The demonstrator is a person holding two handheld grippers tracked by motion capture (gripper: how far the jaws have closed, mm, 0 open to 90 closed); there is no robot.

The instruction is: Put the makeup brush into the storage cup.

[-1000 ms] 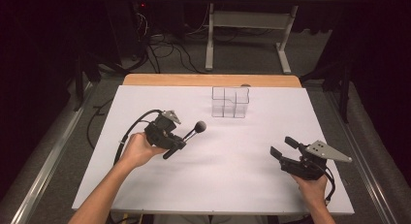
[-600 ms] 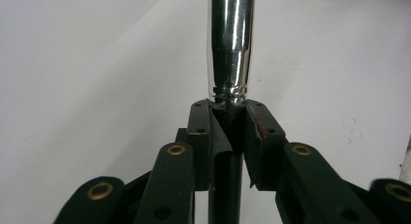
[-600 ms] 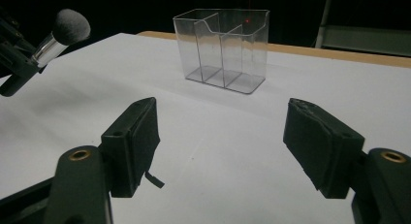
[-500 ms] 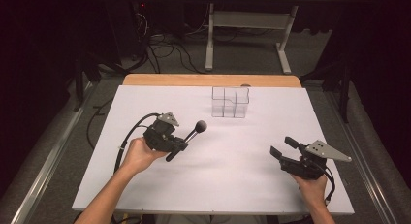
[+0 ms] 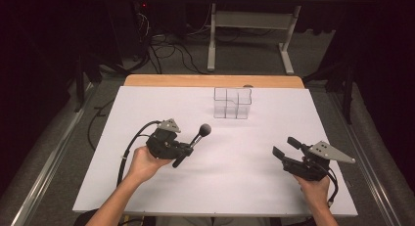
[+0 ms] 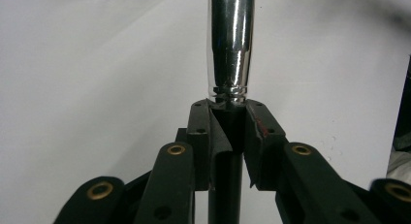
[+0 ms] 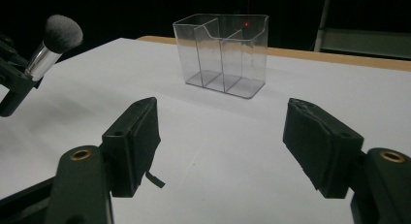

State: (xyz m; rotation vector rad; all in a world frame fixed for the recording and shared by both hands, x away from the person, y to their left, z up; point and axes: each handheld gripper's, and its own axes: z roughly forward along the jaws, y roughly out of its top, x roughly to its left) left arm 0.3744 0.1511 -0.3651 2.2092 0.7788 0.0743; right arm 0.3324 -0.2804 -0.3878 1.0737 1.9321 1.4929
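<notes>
A makeup brush (image 5: 200, 134) with a dark fluffy head and a shiny metal ferrule (image 6: 230, 40) is held up off the white table. My left gripper (image 5: 188, 148) is shut on its black handle, and the pads (image 6: 257, 132) clamp the stem just below the ferrule. A clear plastic organizer (image 5: 232, 102) with several compartments stands at the far middle of the table and looks empty (image 7: 220, 54). My right gripper (image 5: 286, 147) rests low at the near right, open, with nothing between its pads (image 7: 138, 136). The brush (image 7: 55, 40) shows at the left of the right gripper view.
A white sheet (image 5: 147, 108) covers the table, with a wooden strip (image 5: 195, 80) along the far edge. Behind the table are floor cables (image 5: 161, 45) and a desk frame (image 5: 244, 20). A black cable (image 5: 129, 150) trails from the left gripper.
</notes>
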